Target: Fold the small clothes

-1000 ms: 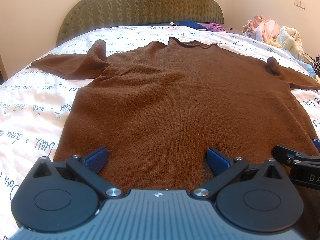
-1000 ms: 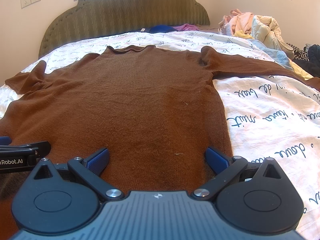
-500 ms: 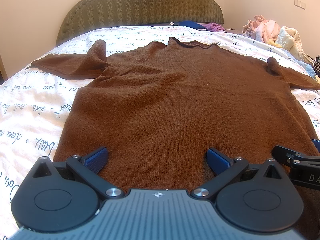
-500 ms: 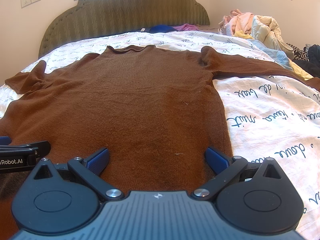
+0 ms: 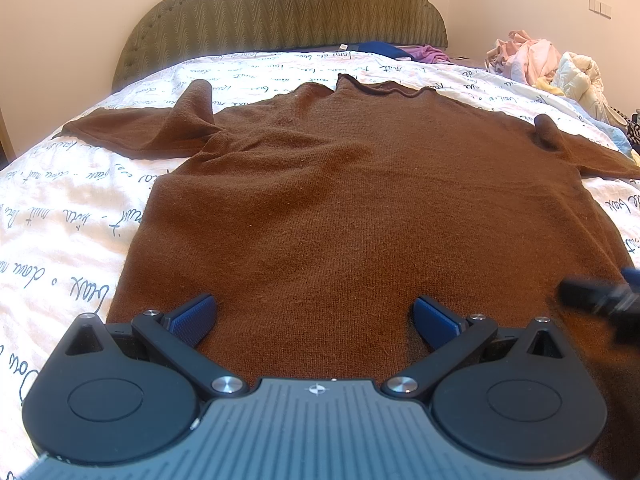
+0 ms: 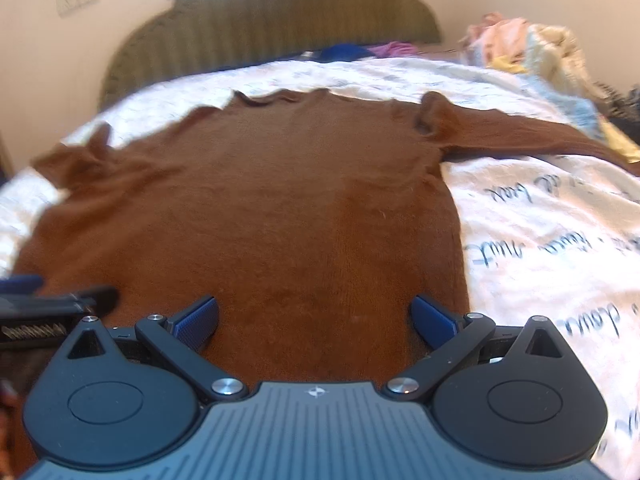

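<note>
The left claw (image 5: 314, 314) sits low over the near hem of the brown sweater (image 5: 360, 200), its blue pads spread wide with knit between them, pinching nothing. The right claw (image 6: 314, 312) is likewise spread over the hem, nearer the sweater's right edge; that view is blurred. The sweater lies flat, face up on the bed (image 5: 60, 240), stretching away from both claws, sleeves out to either side, collar toward the green headboard (image 5: 288, 8). A pile of clothes (image 5: 540, 60) lies far right.
</note>
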### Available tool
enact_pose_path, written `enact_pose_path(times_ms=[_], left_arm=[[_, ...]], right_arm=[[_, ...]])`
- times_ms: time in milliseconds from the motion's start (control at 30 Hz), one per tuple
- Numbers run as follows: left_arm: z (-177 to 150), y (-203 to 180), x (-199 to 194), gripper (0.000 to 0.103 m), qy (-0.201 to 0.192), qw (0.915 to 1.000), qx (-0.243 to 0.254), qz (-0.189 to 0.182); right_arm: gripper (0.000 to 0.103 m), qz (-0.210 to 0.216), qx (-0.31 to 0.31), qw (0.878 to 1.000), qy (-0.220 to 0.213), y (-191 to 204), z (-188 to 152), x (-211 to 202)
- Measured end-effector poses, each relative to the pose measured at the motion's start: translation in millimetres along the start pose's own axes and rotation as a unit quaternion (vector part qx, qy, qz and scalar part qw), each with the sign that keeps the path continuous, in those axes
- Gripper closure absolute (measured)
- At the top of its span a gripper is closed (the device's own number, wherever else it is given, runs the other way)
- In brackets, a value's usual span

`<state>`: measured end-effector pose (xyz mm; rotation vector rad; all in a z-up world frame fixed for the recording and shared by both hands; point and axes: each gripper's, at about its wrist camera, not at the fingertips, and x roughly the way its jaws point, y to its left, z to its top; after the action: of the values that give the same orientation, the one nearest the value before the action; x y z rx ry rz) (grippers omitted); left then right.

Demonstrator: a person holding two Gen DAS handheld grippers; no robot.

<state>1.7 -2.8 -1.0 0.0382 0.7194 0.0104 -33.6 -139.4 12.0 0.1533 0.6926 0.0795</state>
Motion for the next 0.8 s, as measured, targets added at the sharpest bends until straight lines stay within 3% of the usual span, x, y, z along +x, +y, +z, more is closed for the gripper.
enact_pose_path(times_ms=[133, 233, 333, 400, 533, 567, 633, 767, 800], left_arm=[[0, 0, 0, 0.000, 0.000, 1.0000, 0.001, 0.001], [0, 0, 0, 0.000, 0.000, 1.0000, 0.001, 0.001], [1, 0, 0, 0.000, -0.001, 1.0000, 0.000, 0.000], [1, 0, 1, 0.000, -0.001, 1.0000, -0.001, 0.000], [1, 0, 1, 0.000, -0.001, 1.0000, -0.001, -0.001], [1, 0, 1, 0.000, -0.001, 1.0000, -0.001, -0.001], [1, 0, 1, 0.000, -0.001, 1.0000, -0.001, -0.001], [1, 0, 1, 0.000, -0.001, 1.0000, -0.001, -0.001], [1, 0, 1, 0.000, -0.001, 1.0000, -0.001, -0.001]], right_arm=[[0.000, 0.059, 0.082, 0.993, -0.061, -68, 33, -24], [0.000, 0.053, 0.132, 0.982, -0.123, -140, 59, -40], [0.000, 0.019, 0.205, 0.967, -0.148, -230, 80, -43], [0.000, 0.019, 0.290, 0.946, -0.147, -297, 87, -38], [0.000, 0.029, 0.463, 0.870, -0.165, -410, 79, -23], [0.000, 0.023, 0.485, 0.857, -0.172, -428, 76, -20], [0.001, 0.005, 0.508, 0.844, -0.170, -453, 73, -11], [0.027, -0.002, 0.520, 0.840, -0.151, -465, 69, 17], [0.043, -0.007, 0.518, 0.843, -0.143, -465, 69, 24]])
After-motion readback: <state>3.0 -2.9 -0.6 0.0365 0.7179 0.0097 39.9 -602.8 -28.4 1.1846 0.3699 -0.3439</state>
